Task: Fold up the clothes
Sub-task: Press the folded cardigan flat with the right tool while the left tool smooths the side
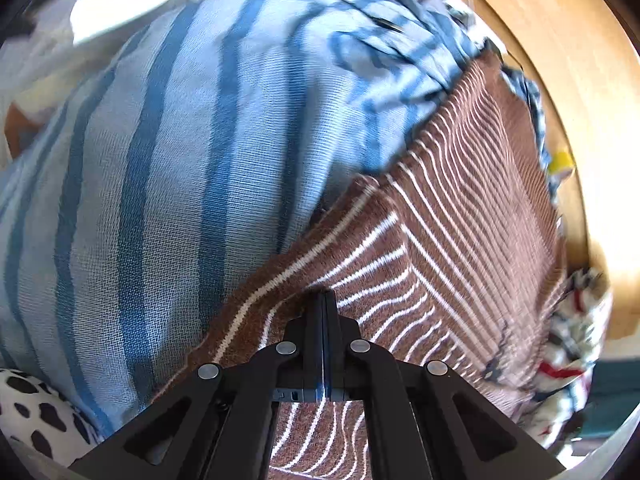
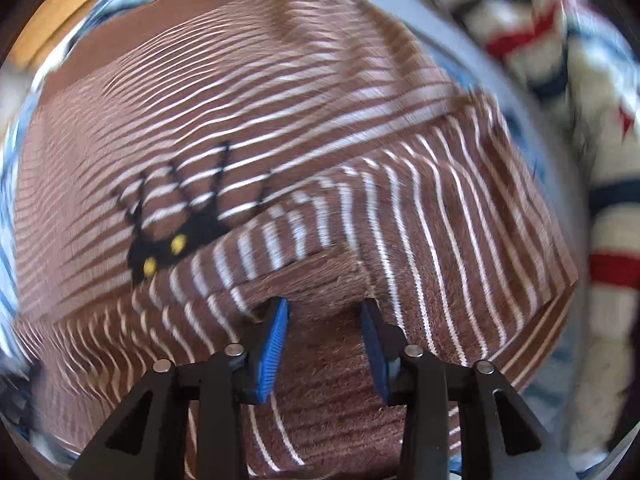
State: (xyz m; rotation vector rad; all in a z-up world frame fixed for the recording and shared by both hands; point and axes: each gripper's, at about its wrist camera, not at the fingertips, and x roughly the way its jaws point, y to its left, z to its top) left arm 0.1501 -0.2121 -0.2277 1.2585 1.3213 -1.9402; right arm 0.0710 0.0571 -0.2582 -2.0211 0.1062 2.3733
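The left gripper point(image 1: 324, 300) pinches the brown top point(image 1: 460, 200) tight. The right gripper point(image 2: 326, 312) is part open, holding nothing (cuff between). Pull flat, line edges.

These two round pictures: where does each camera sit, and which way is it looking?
Left wrist view: mounted on the left gripper, looking steeply down its shut fingers, which pinch the brown striped sweater lying on a blue striped cloth.
Right wrist view: mounted on the right gripper, looking straight down between open blue-padded fingers at the sweater's cuff.
No hand shows in either view. Both share the sweater and blue cloth.
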